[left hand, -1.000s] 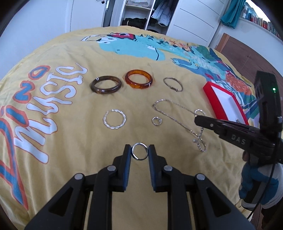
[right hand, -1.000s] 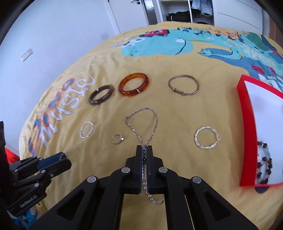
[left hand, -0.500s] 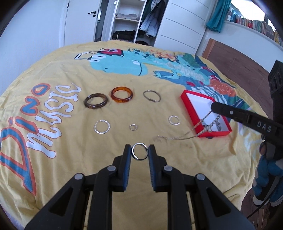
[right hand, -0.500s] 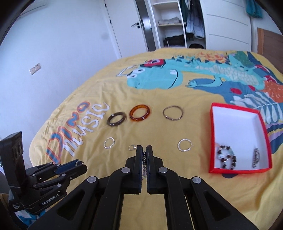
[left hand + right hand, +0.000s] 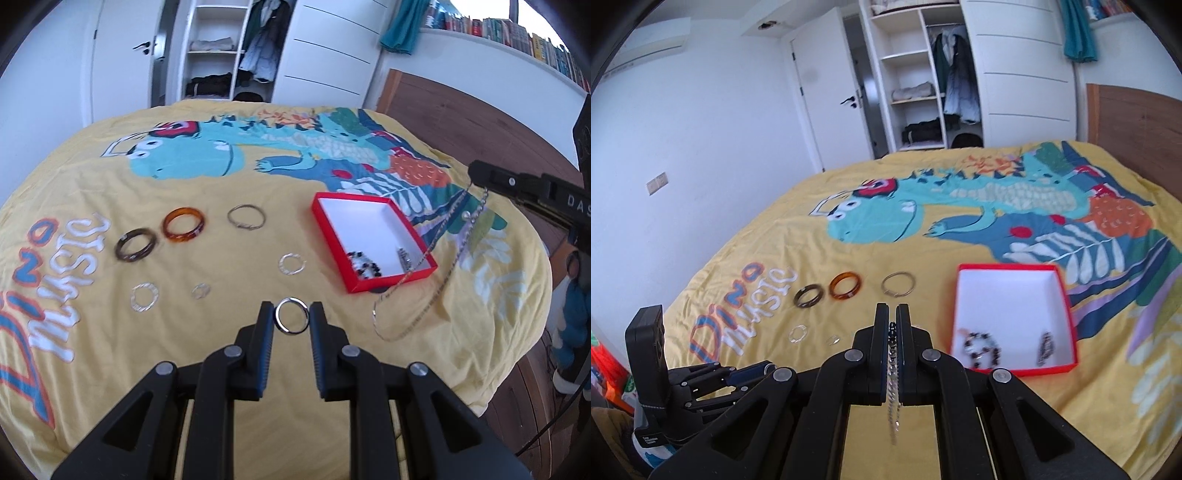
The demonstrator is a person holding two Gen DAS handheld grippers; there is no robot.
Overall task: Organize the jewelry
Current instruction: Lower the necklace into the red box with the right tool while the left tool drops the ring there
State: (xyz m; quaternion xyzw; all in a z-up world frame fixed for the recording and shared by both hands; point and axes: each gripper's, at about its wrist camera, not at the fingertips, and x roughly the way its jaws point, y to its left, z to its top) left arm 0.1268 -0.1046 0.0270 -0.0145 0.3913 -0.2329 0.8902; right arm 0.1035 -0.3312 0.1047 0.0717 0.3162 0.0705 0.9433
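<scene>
Silver chain [image 5: 424,280] dangled from the right gripper [image 5: 476,177], pinched tight above the bed [image 5: 258,424], while the left gripper [image 5: 291,317] pinched a ring [image 5: 291,320]. Swinging links could snag the red box [image 5: 332,229] rim or slip free during the carry. Inside the box lay a beaded bracelet [image 5: 982,349] and a smaller piece [image 5: 1046,347].

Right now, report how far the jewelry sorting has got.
Done: a beaded bracelet and another piece lie in the red box. In hand: left gripper holds a silver ring; right gripper the chain necklace. Left: six pieces on the bedspread.
</scene>
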